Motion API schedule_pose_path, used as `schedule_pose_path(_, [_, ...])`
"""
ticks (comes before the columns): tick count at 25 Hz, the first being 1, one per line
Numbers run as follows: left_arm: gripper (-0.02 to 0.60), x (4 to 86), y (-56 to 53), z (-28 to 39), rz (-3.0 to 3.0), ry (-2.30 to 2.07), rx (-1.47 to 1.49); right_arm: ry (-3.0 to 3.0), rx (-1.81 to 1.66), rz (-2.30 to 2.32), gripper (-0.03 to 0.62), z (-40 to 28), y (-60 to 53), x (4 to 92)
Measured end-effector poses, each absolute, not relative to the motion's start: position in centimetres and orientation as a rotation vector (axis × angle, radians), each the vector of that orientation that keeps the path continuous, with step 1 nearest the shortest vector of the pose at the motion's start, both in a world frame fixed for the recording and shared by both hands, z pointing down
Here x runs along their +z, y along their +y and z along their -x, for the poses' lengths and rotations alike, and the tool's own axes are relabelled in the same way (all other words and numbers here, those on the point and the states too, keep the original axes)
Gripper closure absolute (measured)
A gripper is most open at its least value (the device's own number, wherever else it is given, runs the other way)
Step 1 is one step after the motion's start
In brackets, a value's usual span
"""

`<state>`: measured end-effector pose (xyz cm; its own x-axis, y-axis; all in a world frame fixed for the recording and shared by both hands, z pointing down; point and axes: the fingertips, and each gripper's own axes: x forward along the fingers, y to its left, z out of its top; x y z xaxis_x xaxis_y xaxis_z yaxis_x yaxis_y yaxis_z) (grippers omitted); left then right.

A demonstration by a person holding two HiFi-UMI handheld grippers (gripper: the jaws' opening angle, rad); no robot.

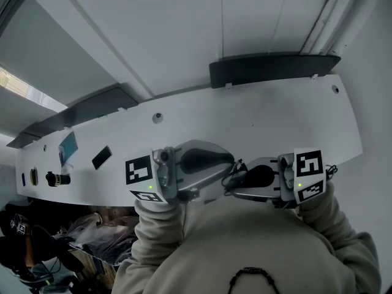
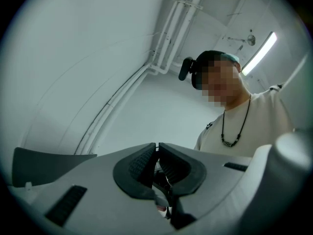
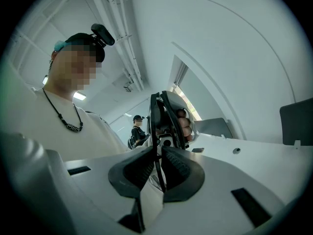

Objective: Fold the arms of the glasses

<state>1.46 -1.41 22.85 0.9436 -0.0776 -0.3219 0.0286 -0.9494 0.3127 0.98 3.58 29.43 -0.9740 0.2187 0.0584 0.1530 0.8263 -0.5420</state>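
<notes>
Black ribbed pads of the right tongs (image 3: 159,153) clamped on a thin dark strand of the glasses (image 3: 154,131), the frame rising straight up out of the gap. Pads of the left tongs (image 2: 157,147) all but closed, tips nearly meeting, pinched lower down on another thin dark piece of the same glasses. Both tongs tip to tip, held up close before the chest, glasses hanging between them, off the desk (image 1: 263,112). From the right gripper view, left tongs just beyond the frame, bare fingers (image 3: 185,130) wrapped round the handle. Marker cubes (image 1: 309,163) outward on each gripper, cream sleeves (image 1: 156,225) behind. Dark beaded necklace (image 2: 230,140) on the cream top. Farther out to the left on the white desk: a dark phone (image 1: 101,157) lying flat, a blue-faced object (image 1: 68,146) just beside it, a black cylindrical item (image 1: 57,179) nearer the edge. Dark panel (image 1: 272,70) along the desk's far edge.
</notes>
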Motion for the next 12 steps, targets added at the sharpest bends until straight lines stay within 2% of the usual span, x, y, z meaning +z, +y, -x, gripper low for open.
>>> schedule_pose_path(12, [0.56, 22.15, -0.63, -0.95, -2.574, 0.209, -0.714, -2.897, 0.819, 0.315, 0.534, -0.88, 3.59, 29.05])
